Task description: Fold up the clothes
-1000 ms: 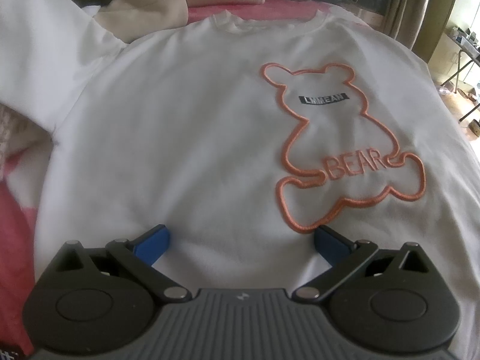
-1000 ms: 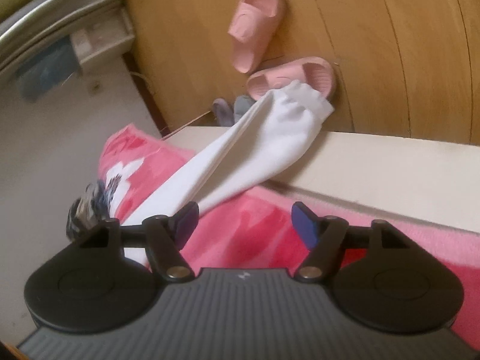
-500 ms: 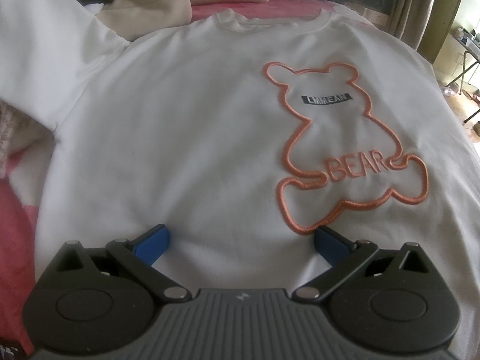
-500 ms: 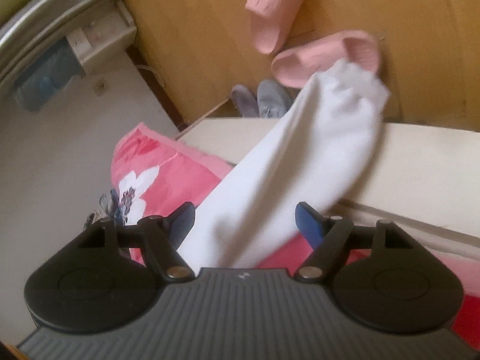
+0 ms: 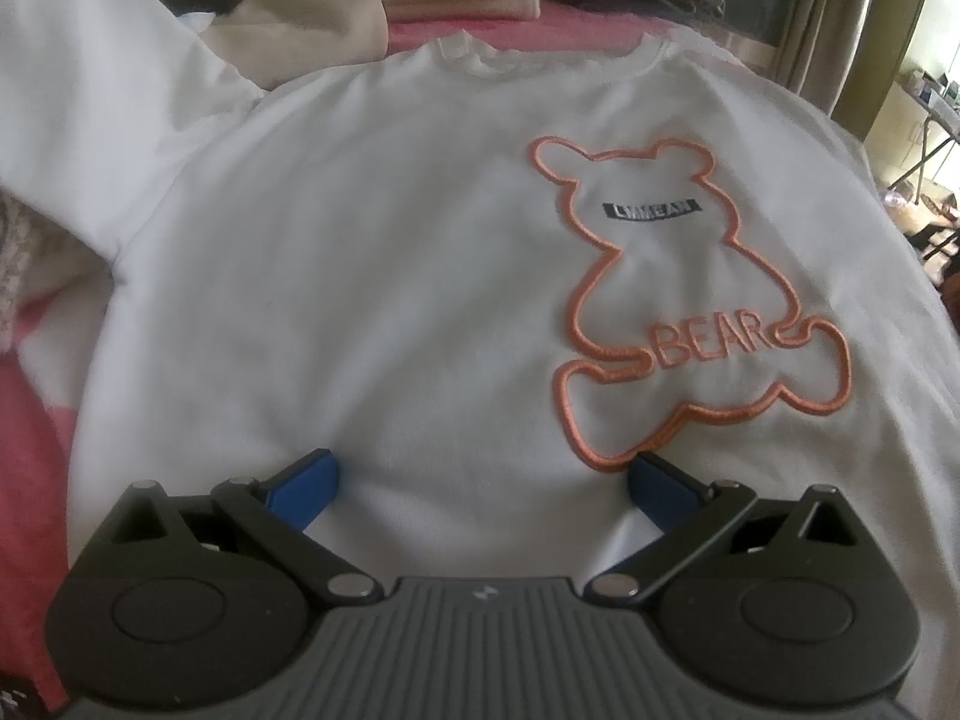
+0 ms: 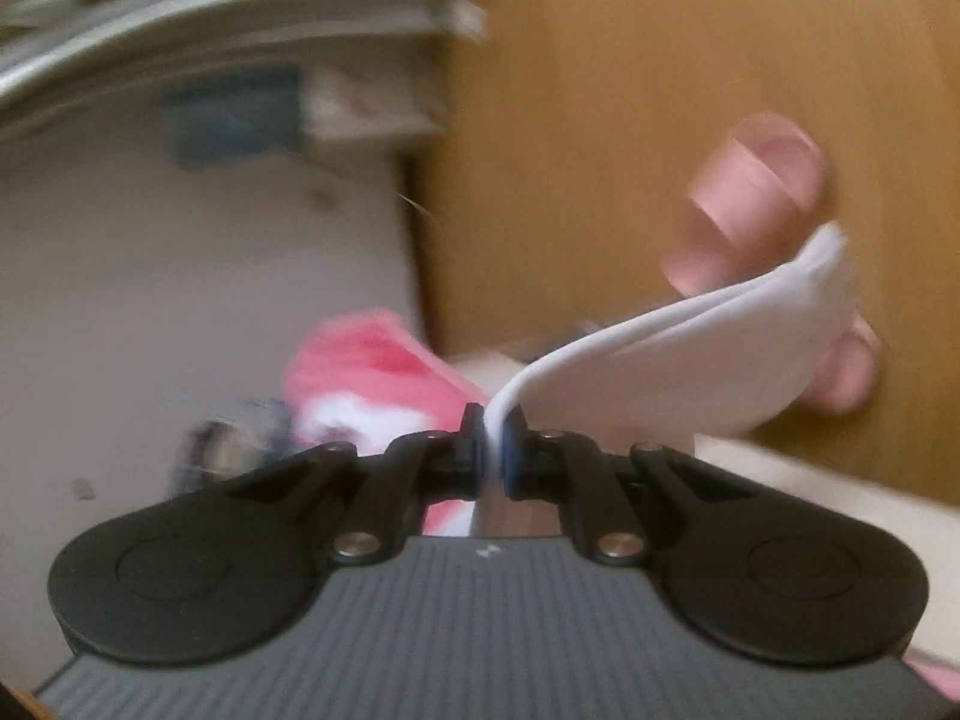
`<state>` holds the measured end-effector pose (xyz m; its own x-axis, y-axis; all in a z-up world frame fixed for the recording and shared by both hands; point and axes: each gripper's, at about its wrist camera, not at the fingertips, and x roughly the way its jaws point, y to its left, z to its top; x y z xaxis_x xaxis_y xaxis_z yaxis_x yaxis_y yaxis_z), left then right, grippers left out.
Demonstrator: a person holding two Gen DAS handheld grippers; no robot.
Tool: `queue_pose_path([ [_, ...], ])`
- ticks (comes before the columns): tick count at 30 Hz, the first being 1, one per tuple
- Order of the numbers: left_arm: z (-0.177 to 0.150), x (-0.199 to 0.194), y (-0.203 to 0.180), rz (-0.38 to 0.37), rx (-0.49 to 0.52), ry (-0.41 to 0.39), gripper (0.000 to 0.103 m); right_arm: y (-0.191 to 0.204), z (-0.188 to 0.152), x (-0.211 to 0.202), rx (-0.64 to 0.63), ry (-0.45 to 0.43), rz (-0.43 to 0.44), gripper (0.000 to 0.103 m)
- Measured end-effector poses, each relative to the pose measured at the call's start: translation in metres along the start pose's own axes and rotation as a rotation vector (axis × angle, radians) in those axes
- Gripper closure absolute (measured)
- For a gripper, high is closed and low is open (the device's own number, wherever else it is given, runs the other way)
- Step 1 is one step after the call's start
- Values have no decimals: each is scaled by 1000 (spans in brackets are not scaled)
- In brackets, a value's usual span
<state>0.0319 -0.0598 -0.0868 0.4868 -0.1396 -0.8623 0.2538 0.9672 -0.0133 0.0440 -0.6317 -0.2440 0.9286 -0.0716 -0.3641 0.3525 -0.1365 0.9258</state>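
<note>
White cotton sweatshirt w/ orange bear outline (image 5: 372, 276) lies flat, front up, on pink bedding (image 5: 30, 408). Left gripper (image 5: 480, 474) spread wide over hem, holding nothing. Right gripper (image 6: 492, 450) clamped on white sleeve (image 6: 690, 348). Step probably sleeve fold; next needs carrying sleeve across body w/o dragging.

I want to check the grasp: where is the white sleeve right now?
In the right wrist view, the white sleeve is pinched in the right gripper, trailing up and right before the pink slippers.

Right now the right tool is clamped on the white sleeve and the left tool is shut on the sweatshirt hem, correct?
Not quite. The left tool is open, its blue fingers spread apart over the white sweatshirt, as the left wrist view shows. The right tool is indeed clamped on the white sleeve.
</note>
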Motion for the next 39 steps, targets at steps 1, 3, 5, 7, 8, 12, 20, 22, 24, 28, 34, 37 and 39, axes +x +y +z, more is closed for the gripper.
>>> queue_pose_path([
  [1,0,-2,1,-9,-4,-6,1,18,0,-6,-61,-9,14,98],
  [3,1,-6,3,-28,-13,-23,4,59,-4,-17,-207,0,40,99],
  [5,1,-10,4,-45,-18,-44,4,103,-19,-25,-382,27,67,99],
  [7,0,-13,3,-58,-16,-65,5,147,-46,-33,-587,71,86,99],
  [8,0,-14,1,-62,-12,-77,5,167,-65,-36,-701,106,95,99],
  [12,1,-18,-5,-90,-3,-121,6,209,-172,-42,-1172,293,88,99],
  [20,6,-6,-15,-91,1,-164,9,131,-348,-34,-1943,530,-224,82],
  [22,6,-2,-17,-85,6,-170,9,126,-364,-39,-2035,492,-259,79],
  [24,5,2,-19,-79,10,-176,8,129,-375,-47,-2088,469,-294,71],
  [28,5,9,-21,-72,12,-184,7,153,-372,-69,-1998,500,-298,59],
  [34,7,13,-19,-84,-2,-182,5,210,-292,-88,-1485,361,-211,53],
  [37,8,14,-19,-84,-3,-182,4,221,-214,-71,-1080,212,-275,52],
  [39,8,14,-19,-82,-2,-181,4,211,-170,-54,-801,184,-286,52],
])
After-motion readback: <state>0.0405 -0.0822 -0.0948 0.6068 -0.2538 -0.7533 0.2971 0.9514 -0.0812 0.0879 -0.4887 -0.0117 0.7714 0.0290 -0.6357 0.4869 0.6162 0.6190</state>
